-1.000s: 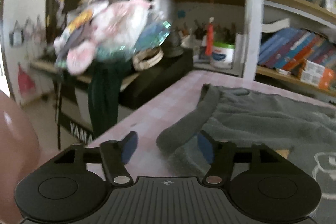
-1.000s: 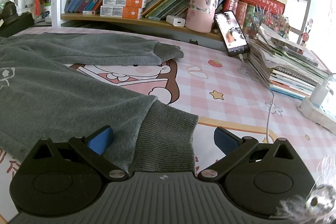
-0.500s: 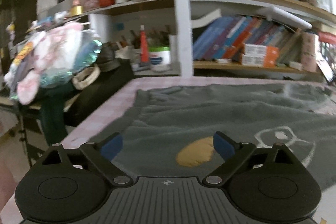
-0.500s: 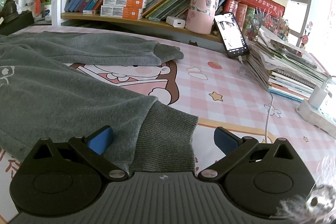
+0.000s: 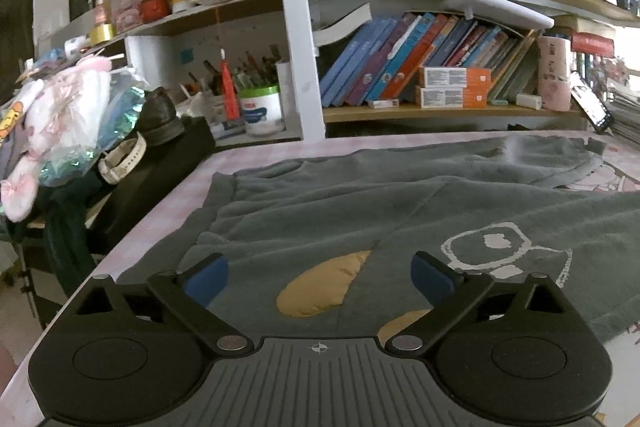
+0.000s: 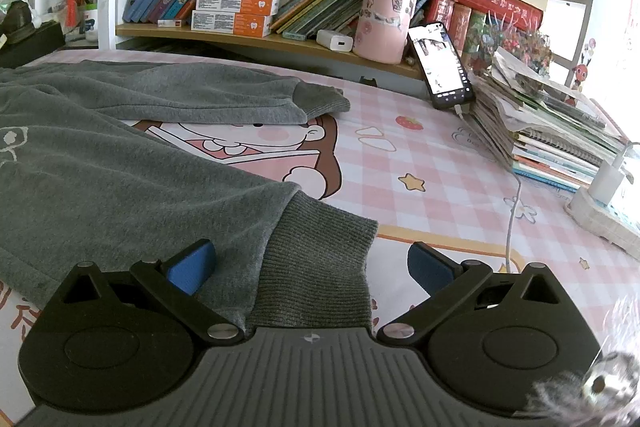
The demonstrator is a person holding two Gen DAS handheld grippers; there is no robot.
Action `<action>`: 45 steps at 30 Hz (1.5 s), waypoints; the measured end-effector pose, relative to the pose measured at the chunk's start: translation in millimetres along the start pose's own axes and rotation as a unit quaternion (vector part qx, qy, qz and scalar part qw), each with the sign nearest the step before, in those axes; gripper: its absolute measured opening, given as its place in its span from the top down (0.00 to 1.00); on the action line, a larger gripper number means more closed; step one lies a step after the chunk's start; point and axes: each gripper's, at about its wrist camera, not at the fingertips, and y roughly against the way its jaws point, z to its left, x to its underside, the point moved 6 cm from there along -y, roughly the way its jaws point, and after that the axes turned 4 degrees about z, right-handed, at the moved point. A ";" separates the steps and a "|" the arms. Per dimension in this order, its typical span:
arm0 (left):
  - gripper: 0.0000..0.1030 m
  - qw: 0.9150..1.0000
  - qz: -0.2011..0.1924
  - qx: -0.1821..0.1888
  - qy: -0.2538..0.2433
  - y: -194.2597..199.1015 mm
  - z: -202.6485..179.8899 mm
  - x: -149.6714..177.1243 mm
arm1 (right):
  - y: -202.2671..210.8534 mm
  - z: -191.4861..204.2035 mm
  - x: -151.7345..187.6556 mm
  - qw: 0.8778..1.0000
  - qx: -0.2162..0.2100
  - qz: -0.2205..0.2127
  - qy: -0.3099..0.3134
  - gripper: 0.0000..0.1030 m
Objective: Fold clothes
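Observation:
A grey pair of sweatpants (image 5: 360, 195) lies flat on the pink checked table, with a yellow patch (image 5: 320, 287) and a white print on it. My left gripper (image 5: 320, 273) is open, its jaws wide above the waist end near the patch. My right gripper (image 6: 310, 267) is open, its jaws either side of the near leg's ribbed cuff (image 6: 316, 259). The far leg (image 6: 192, 95) lies behind with its cuff (image 6: 320, 99) pointing right.
A bookshelf (image 6: 248, 7) stands at the table's back edge. A phone (image 6: 440, 67), a stack of books (image 6: 552, 131), a power strip (image 6: 600, 211) and a white cable (image 6: 514, 211) sit at the right. The table's left edge (image 5: 132, 239) drops to a cluttered black keyboard.
My left gripper has swung right from the table's left edge and the waistband to over the garment's body, and its jaws have opened wider. The right gripper has held still.

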 end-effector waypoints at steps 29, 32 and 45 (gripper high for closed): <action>0.00 0.997 -0.011 0.030 -0.067 -18.0 -12.7 -24.7 | 1.1 5.8 -7.5 1.000 0.001 -0.008 0.025 0.00; 0.00 0.996 -0.016 0.033 -0.085 -20.2 -12.3 -30.9 | 3.6 9.4 -19.8 0.999 -0.014 -0.020 0.043 0.00; 0.00 0.993 -0.010 0.054 -0.108 -52.2 22.7 -68.0 | -23.8 -3.9 -107.7 0.987 -0.123 -0.064 0.081 0.00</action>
